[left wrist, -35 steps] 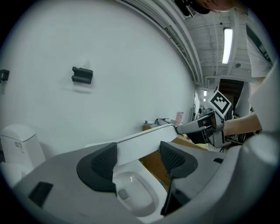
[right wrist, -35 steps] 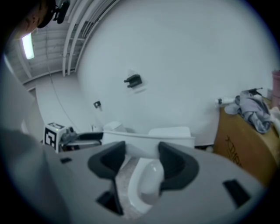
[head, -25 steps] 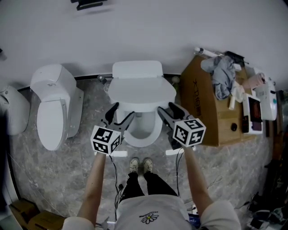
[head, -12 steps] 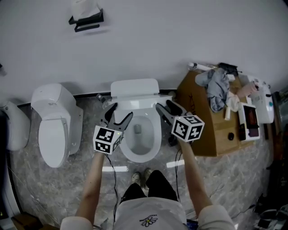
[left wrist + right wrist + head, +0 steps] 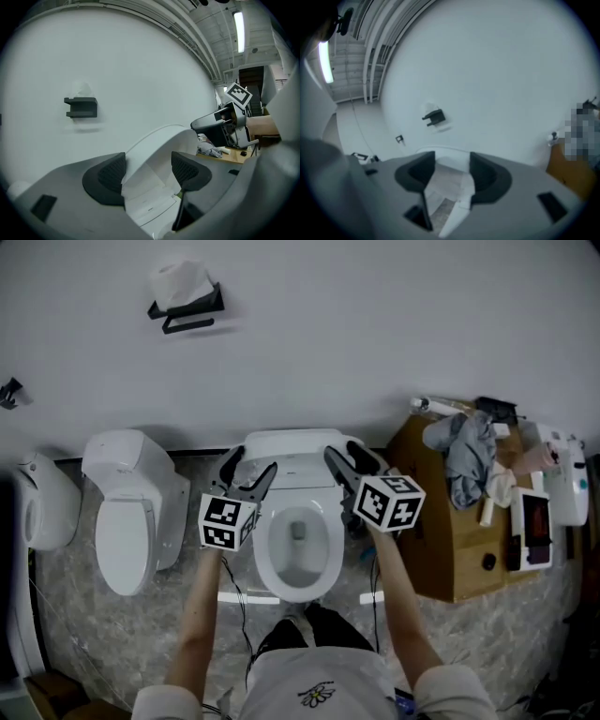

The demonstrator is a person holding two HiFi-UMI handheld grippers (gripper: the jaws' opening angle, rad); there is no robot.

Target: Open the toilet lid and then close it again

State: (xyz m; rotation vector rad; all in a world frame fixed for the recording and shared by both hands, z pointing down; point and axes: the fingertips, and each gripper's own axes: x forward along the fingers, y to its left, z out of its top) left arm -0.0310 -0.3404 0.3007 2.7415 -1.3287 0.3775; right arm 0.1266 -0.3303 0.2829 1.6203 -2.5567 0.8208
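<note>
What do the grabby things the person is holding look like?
The left gripper and the right gripper match. Each has a grey body, two curved black fingers with textured pads, and a white cube printed with black square markers. A thin dark cable hangs from each. The person wears a light top with a daisy print.

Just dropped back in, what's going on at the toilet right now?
A person stands over the middle toilet with a tool in each hand. The toilet lid is up against the tank, leaving the bowl open. The left tool and the right tool are held at the lid's two sides, both with jaws apart and neither clamped on it. Closing the lid is the step left.
</note>
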